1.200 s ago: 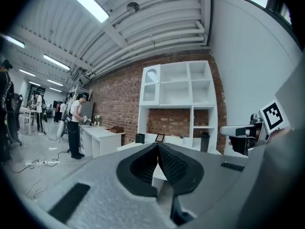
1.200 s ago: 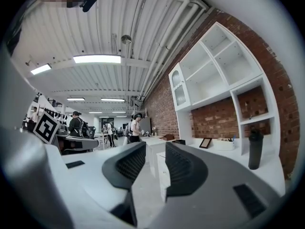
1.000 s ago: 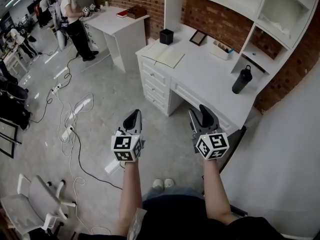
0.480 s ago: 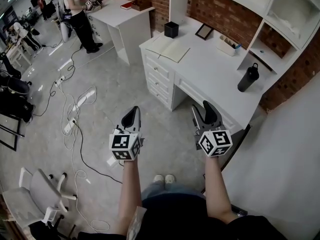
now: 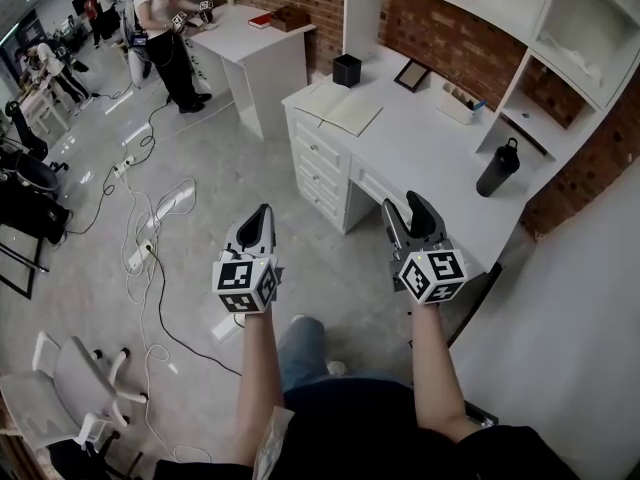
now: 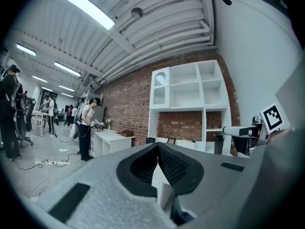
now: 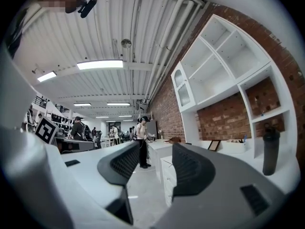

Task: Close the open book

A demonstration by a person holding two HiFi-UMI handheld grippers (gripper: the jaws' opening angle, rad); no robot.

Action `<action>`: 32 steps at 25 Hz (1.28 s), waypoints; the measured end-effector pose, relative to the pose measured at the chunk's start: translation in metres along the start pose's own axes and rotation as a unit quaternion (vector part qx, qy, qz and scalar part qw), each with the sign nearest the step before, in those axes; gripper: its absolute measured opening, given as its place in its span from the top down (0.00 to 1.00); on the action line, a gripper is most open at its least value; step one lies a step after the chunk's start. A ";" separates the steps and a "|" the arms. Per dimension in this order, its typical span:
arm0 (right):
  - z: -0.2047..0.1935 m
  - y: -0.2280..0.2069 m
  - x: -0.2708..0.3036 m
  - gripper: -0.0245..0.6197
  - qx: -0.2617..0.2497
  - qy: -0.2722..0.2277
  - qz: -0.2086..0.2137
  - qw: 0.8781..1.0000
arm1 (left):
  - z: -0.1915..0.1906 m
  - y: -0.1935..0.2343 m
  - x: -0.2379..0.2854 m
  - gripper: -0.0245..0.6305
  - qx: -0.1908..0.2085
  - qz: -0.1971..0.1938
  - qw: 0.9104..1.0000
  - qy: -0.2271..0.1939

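Book [image 5: 338,108] lies open on the desk [image 5: 420,153] by the black cup [image 5: 347,70], untouched; person's closer than a sec ago, right gripper [image 5: 405,208] has just been opening its jaws, now wide & empty, left gripper [image 5: 262,218] pinched together, so it's only the approach so far.

L gripper [image 6: 157,147] jaws together, nothing btwn; white shelf unit [image 6: 188,87] ahead

Two grippers up, left gripper [image 5: 263,212] and right gripper [image 5: 405,210], two desks [image 5: 420,153] [image 5: 250,40], one open book [image 5: 340,108], one bottle [image 5: 497,168], one frame [image 5: 411,75], one black cup [image 5: 347,70], one chair [image 5: 70,393].
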State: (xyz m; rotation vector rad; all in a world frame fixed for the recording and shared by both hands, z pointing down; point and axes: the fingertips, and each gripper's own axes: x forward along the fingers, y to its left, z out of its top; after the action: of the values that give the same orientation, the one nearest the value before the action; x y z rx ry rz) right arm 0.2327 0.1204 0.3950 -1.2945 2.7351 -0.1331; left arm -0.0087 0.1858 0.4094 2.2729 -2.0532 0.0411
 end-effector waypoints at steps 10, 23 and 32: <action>0.009 -0.027 0.075 0.66 -0.016 -0.015 0.000 1.000 | 0.025 0.040 0.076 0.95 0.009 -0.002 1.000 -0.030; -0.027 -0.083 0.303 0.66 -0.008 -0.005 -0.056 0.998 | 0.020 0.174 0.285 0.95 0.035 -0.042 0.998 0.013; -0.049 -0.127 0.425 0.66 0.007 0.021 -0.109 0.994 | 0.013 0.229 0.423 0.95 0.027 -0.101 0.994 0.041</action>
State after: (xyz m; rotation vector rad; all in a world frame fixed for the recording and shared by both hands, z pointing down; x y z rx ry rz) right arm 0.0550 -0.2872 0.4323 -1.6015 2.6133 -0.1991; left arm -0.1936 -0.2575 0.4360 2.4538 -1.7942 0.1768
